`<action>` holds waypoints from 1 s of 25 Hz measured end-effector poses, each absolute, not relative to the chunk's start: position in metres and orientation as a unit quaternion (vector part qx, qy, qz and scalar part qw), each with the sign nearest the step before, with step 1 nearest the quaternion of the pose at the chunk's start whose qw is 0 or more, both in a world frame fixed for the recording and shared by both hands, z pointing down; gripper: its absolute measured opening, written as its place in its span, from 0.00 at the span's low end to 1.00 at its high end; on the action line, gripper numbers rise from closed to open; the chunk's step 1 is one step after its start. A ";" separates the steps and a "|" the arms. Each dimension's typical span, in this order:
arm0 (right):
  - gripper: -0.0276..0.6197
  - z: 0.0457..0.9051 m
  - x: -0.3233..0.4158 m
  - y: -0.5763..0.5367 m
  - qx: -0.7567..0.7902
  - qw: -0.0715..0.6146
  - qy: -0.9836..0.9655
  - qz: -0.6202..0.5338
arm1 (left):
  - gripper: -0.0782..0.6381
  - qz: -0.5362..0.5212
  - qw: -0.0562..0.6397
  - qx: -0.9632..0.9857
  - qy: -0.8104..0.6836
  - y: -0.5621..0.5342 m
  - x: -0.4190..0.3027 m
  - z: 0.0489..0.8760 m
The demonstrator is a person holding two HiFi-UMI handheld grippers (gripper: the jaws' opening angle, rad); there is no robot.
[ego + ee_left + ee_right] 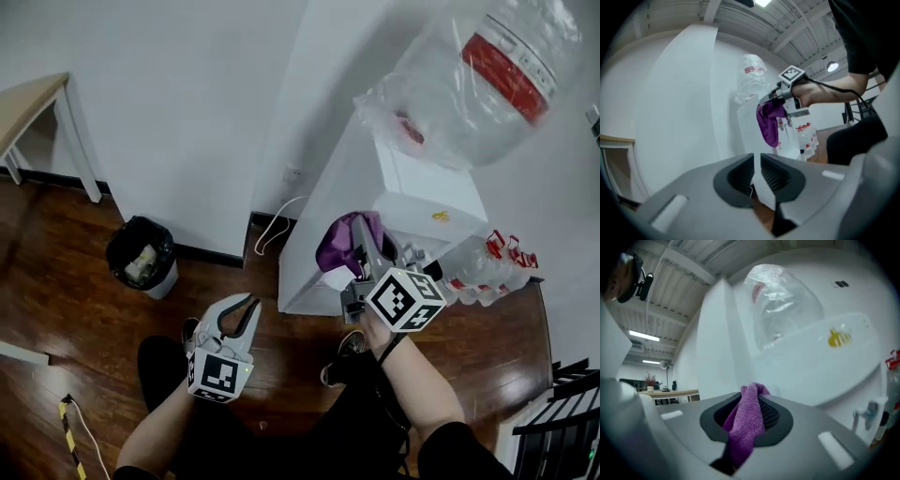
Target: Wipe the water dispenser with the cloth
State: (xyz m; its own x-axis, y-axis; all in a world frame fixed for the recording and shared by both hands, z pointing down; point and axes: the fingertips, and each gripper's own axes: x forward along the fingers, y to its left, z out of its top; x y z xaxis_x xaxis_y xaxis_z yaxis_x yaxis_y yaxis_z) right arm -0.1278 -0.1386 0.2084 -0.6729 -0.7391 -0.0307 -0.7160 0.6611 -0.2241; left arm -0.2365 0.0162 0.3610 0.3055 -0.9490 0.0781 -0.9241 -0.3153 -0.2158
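Note:
The white water dispenser (403, 192) stands against the wall with a clear bottle (487, 80) upside down on top. My right gripper (364, 232) is shut on a purple cloth (337, 246) and holds it against the dispenser's front left edge. In the right gripper view the cloth (746, 425) hangs from between the jaws, with the dispenser's top panel (820, 362) and a tap (867, 412) just ahead. My left gripper (242, 309) hangs lower left, away from the dispenser, shut and empty. The left gripper view shows the cloth (768, 123) on the dispenser (749, 131).
A black bin (141, 255) stands by the wall at left, with a wooden table (33, 98) further left. Several water bottles (487, 277) sit on the floor right of the dispenser. A white cable (272, 228) hangs from a wall socket (293, 174). A black rack (562, 422) is at lower right.

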 end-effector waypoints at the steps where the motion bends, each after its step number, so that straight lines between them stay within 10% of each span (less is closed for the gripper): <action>1: 0.12 0.193 -0.129 -0.137 -0.396 0.062 0.913 -0.077 | 0.20 -0.091 0.067 -0.804 0.584 0.022 -0.241 0.353; 13: 0.12 0.084 -0.122 -0.069 -0.174 0.126 0.976 -0.047 | 0.34 -0.006 0.026 -0.862 0.506 0.020 -0.203 0.236; 25: 0.12 0.104 -0.124 0.050 0.086 -0.012 0.994 0.063 | 0.56 0.247 -0.364 -0.895 0.077 0.016 -0.138 0.141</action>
